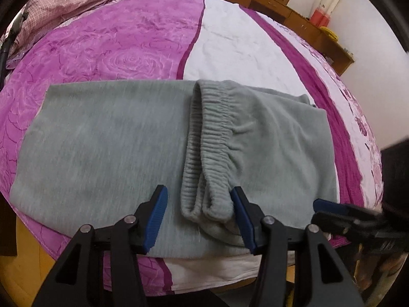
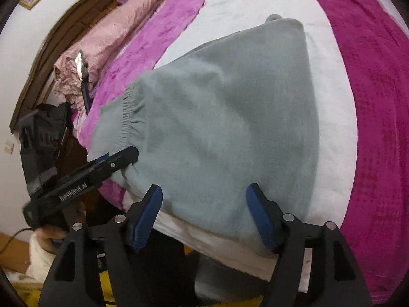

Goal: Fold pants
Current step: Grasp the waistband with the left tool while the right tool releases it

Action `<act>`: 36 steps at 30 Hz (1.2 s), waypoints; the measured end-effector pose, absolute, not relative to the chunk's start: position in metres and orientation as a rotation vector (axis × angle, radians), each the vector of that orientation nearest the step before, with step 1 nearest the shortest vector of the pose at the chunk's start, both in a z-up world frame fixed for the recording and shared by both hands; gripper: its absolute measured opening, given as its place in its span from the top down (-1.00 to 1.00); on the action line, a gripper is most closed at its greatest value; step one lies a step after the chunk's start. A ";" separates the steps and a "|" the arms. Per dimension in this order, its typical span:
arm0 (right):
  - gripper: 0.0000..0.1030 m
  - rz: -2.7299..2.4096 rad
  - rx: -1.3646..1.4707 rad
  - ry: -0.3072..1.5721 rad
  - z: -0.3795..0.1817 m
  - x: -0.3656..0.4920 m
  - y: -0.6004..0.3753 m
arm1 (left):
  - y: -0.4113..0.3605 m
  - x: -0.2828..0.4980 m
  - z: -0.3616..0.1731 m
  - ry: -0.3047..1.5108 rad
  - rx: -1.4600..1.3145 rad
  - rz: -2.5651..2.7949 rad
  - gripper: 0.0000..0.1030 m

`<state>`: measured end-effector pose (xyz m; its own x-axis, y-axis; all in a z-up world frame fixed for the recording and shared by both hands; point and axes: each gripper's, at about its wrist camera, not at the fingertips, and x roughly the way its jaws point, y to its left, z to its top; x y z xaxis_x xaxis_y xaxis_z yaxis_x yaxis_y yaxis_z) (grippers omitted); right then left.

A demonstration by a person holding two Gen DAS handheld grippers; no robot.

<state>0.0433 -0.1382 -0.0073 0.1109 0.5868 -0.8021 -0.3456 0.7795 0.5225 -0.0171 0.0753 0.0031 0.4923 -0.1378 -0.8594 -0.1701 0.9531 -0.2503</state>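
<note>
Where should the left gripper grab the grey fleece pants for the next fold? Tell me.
Probably the ribbed elastic waistband at its near end, coming from the bed's front edge: it lies folded over on top of the grey fleece pants, and the open left gripper already straddles that thick edge.

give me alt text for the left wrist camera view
Grey sweatpants lie folded on a pink and white bedspread, elastic waistband on top. The open left gripper straddles the waistband's near end; the right gripper reaches in from the right.
</note>
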 end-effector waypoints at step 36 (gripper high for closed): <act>0.61 0.917 -0.385 1.037 0.017 0.119 0.013 | 0.073 -0.024 0.005 1.011 -0.270 -0.043 0.38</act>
